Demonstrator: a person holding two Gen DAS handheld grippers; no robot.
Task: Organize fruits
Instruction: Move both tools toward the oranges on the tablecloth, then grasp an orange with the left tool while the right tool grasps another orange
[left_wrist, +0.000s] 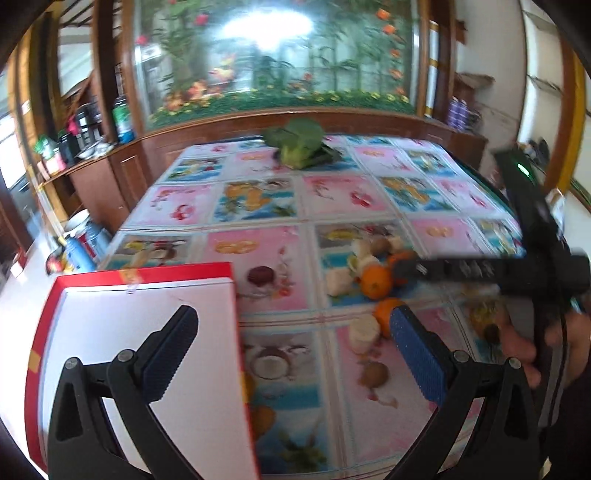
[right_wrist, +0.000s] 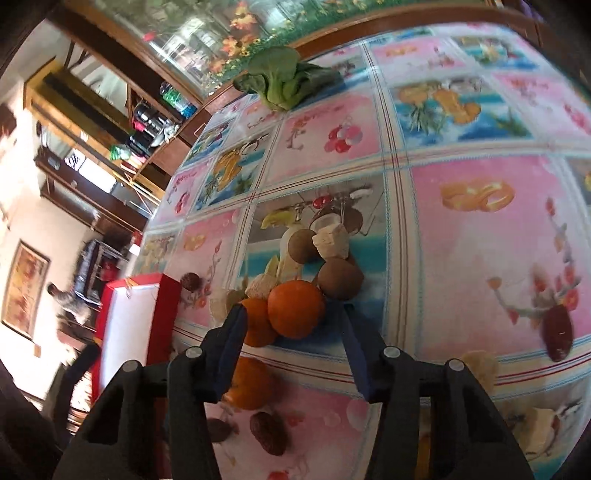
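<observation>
Right gripper (right_wrist: 291, 325): jaws are spread, one to each side of the nearest orange (right_wrist: 295, 308); contact with the pads cannot be confirmed.
Left gripper (left_wrist: 291, 350): jaws are spread wide and nothing is held; it hovers above the near part of the table (left_wrist: 266, 199), partly over the red-edged box (left_wrist: 147, 332).
Oranges: a second orange (right_wrist: 256, 325) touches the first on its left, and a third (right_wrist: 249, 384) lies nearer, under the left finger.
Neighbouring items: a brown round fruit (right_wrist: 340, 278) touches the targeted orange on its far right; pale cut pieces (right_wrist: 330, 242) are heaped just behind.
Box: it is seated at the near left corner of the table, well apart from the fruit heap.
Leafy vegetable (left_wrist: 301, 144): it is located near the far edge.
Risk: if the jaws are closed here, the second orange could be pinched as well, or the round fruit knocked rolling.
Cause: the pieces are packed in contact, and the left finger lies against the second orange.
</observation>
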